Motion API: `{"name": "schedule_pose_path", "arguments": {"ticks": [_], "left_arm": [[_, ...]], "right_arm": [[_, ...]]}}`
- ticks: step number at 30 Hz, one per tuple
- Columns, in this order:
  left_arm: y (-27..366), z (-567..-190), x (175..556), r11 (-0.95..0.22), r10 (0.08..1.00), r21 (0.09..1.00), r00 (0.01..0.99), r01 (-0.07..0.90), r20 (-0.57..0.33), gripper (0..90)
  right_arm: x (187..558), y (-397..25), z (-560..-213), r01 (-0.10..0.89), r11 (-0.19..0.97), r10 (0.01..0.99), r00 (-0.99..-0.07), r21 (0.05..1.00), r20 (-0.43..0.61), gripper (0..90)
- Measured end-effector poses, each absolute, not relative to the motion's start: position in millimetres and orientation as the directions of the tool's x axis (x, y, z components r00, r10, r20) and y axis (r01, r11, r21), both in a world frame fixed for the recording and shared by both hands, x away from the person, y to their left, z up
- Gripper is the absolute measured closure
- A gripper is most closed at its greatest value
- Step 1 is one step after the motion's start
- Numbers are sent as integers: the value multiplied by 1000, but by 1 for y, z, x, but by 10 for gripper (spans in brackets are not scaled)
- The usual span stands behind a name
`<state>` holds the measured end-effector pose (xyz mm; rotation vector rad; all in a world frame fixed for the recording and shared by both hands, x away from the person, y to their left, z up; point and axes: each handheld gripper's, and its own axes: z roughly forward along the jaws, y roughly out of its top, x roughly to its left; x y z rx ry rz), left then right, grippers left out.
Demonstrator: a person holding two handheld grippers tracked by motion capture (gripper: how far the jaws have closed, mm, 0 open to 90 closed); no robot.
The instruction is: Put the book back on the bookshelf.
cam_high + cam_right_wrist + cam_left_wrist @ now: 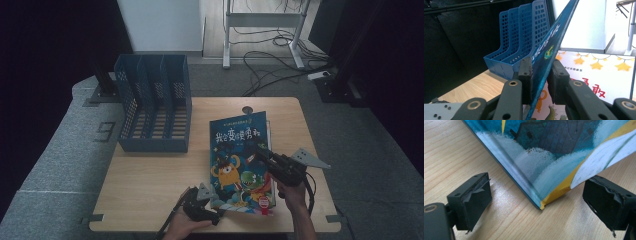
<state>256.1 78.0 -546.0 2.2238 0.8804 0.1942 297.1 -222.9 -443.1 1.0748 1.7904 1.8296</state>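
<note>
A picture book with a blue cover showing cartoon monsters (240,155) lies at the table's right. My right gripper (261,151) is shut on its right edge and holds that side tilted up; the blue cover (556,32) runs edge-on between the jaws of that gripper (541,75). Under it shows a white sheet with yellow stars and red characters (599,75); I cannot tell whether it belongs to the same book. My left gripper (219,212) is open at the book's near left corner (544,152), one jaw on each side of that gripper's gap (541,202), not touching.
A blue plastic file rack (155,102) with several upright slots stands at the back left of the wooden table (150,175); the rack (521,32) shows behind the cover. Cables and a desk frame (260,30) lie on the floor beyond.
</note>
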Motion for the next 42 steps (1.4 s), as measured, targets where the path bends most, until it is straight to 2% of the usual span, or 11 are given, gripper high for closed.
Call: {"name": "schedule_pose_path", "arguments": {"ticks": [12,27,42], "left_arm": [[79,-546,258,-499,648,679,752,538,-120,77],[83,-546,261,-489,664,676,738,551,-122,77],[84,-546,263,-487,673,678,732,551,-111,77]], "right_arm": [[295,-222,-441,238,-126,721,-644,963,254,732],[277,-204,-425,139,-86,703,-693,987,159,742],[278,-207,-425,161,-75,689,-705,984,168,758]]}}
